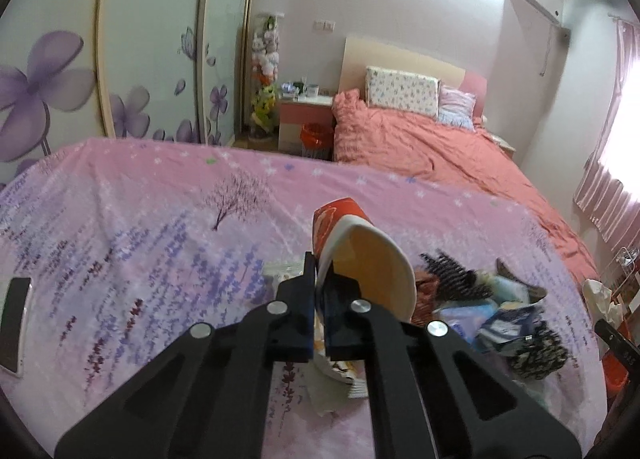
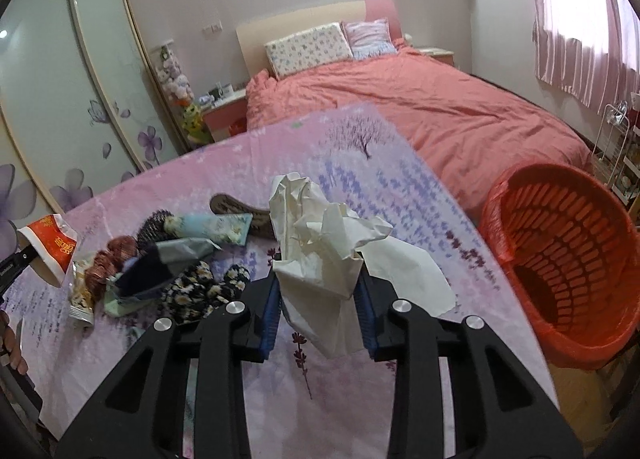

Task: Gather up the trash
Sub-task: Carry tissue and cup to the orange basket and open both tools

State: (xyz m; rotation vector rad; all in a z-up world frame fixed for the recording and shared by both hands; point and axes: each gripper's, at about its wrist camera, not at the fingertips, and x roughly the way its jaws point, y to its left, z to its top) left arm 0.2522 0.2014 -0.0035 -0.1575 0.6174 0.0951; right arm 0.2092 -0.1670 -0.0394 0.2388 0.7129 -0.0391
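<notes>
A crumpled white paper (image 2: 320, 259) sits clamped between the jaws of the right gripper (image 2: 320, 299), bunched above the blue pads and hanging below them, clear of the bench (image 2: 400, 187) beneath. A flat part of the paper spreads to the right of the jaws. Further right, beside the bench edge, stands an orange basket (image 2: 560, 251) lined with a red bag, its mouth tilted toward the gripper.

A squashed paper cup (image 1: 360, 251), red-printed outside and pale yellow inside, is pinched at its rim by the jaws of the left gripper (image 1: 318, 311), which have closed on the cup wall. The cup rises ahead of the jaws, its open mouth turned to the right. In the right wrist view the same cup shows at the far left.

Just right of the left jaws, lying on the pink and purple flowered cloth that covers the bench, is a heap of odds and ends (image 1: 500, 311): a hairbrush (image 1: 456, 275), a pale blue tube, dark flower-printed fabric and a snack packet (image 2: 80, 291). In the right wrist view this heap lies left of the jaws and a little ahead.

Far left of the left jaws a dark phone (image 1: 14, 323) lies flat on the cloth. Beyond the bench is a bed (image 1: 420, 147) with a coral cover and two pillows.
</notes>
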